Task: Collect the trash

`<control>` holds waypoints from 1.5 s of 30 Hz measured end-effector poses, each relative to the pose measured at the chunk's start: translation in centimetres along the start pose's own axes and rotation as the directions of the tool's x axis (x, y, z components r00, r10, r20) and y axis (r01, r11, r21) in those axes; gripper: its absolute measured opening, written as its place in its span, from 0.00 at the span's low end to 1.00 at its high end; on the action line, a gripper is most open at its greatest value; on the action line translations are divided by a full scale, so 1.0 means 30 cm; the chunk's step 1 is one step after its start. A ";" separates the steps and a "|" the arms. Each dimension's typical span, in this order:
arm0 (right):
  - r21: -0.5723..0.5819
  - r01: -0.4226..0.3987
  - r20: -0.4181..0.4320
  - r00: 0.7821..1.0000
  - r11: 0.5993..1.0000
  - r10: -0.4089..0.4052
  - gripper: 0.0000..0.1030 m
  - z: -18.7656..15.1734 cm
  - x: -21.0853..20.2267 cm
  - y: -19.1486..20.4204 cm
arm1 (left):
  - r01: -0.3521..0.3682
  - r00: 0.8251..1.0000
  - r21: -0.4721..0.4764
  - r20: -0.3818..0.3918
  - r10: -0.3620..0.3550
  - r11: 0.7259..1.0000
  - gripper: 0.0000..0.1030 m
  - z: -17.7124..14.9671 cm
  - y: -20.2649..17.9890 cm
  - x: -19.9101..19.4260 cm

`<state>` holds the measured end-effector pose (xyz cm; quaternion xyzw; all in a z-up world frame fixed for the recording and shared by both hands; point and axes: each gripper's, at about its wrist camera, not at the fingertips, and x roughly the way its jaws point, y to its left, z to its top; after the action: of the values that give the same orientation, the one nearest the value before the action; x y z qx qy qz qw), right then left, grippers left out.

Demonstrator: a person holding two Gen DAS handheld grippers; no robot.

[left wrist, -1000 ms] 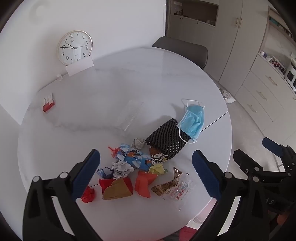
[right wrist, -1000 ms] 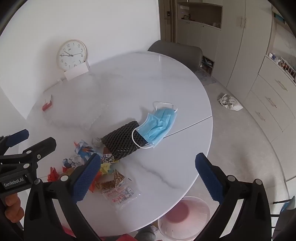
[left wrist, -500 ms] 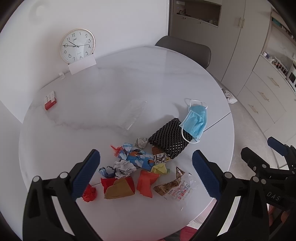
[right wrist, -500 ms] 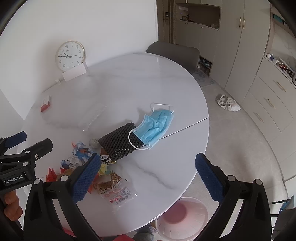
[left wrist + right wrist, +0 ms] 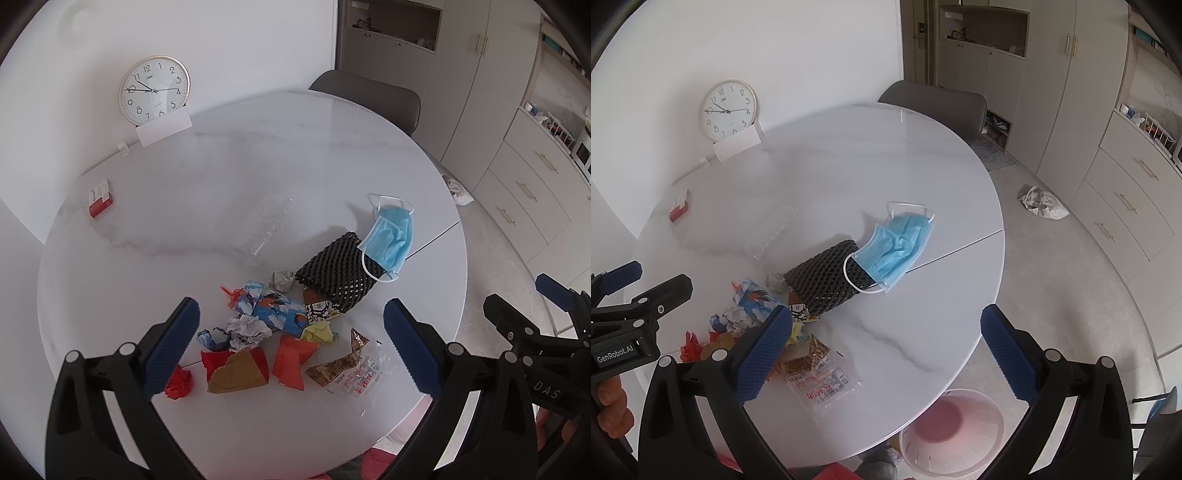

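Observation:
Trash lies on the near part of the round white table point(image 5: 258, 155): a blue face mask point(image 5: 391, 234) draped over a black foam net sleeve point(image 5: 338, 271), a clear snack wrapper point(image 5: 351, 371), red, orange and brown paper scraps point(image 5: 240, 365), crumpled printed paper point(image 5: 273, 308) and a clear plastic bottle point(image 5: 266, 225). My left gripper point(image 5: 291, 347) is open and empty, high above the scraps. My right gripper point(image 5: 886, 349) is open and empty, above the table's near edge; the mask point(image 5: 897, 245) lies ahead of it. A pink-bottomed white bin point(image 5: 955, 430) stands on the floor under the table edge.
A clock point(image 5: 154, 89) with a white card leans on the wall at the table's back. A small red box point(image 5: 100, 197) lies at the far left. A grey chair point(image 5: 369, 98) stands behind the table. Cabinets line the right; a bag point(image 5: 1043, 203) lies on the floor.
Both grippers have risen and drawn back a little, so the table and trash look smaller and lower. Nothing on the table has moved. Both stay open.

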<state>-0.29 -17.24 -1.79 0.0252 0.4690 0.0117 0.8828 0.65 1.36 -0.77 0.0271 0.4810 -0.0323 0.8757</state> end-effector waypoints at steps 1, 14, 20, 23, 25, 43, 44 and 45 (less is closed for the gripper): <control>0.001 0.001 -0.001 1.000 1.000 -0.001 0.98 0.000 0.000 -0.001 | 0.000 1.000 0.001 0.001 0.000 1.000 0.92 0.000 0.000 0.000; 0.003 0.003 -0.003 1.000 1.000 -0.003 0.98 -0.011 -0.004 -0.011 | -0.002 1.000 0.002 0.000 0.002 1.000 0.92 -0.023 0.000 -0.001; 0.004 0.002 -0.002 1.000 1.000 -0.002 0.98 -0.015 -0.003 -0.011 | -0.004 1.000 0.003 -0.002 0.004 1.000 0.92 -0.028 0.002 -0.003; 0.004 0.003 -0.004 1.000 1.000 -0.003 0.98 -0.016 -0.003 -0.013 | -0.001 1.000 0.002 -0.005 0.001 1.000 0.92 -0.027 0.006 -0.003; 0.004 0.003 -0.004 1.000 1.000 -0.003 0.98 -0.015 -0.001 -0.011 | -0.002 1.000 0.002 -0.009 0.002 1.000 0.92 -0.020 0.007 0.000; 0.000 0.000 -0.021 1.000 1.000 0.000 0.98 -0.011 0.017 -0.005 | -0.008 1.000 -0.001 -0.022 0.008 1.000 0.92 -0.010 0.011 0.014; 0.000 0.000 -0.023 1.000 1.000 0.000 0.98 -0.010 0.019 -0.004 | -0.009 1.000 -0.001 -0.024 0.009 1.000 0.92 -0.009 0.011 0.016; 0.000 0.000 -0.024 1.000 1.000 0.000 0.98 -0.010 0.021 -0.004 | -0.009 1.000 -0.002 -0.025 0.009 1.000 0.92 -0.009 0.012 0.018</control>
<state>-0.20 -17.32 -2.49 0.0251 0.4793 0.0123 0.8772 0.74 1.72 -1.36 0.0287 0.4919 -0.0275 0.8698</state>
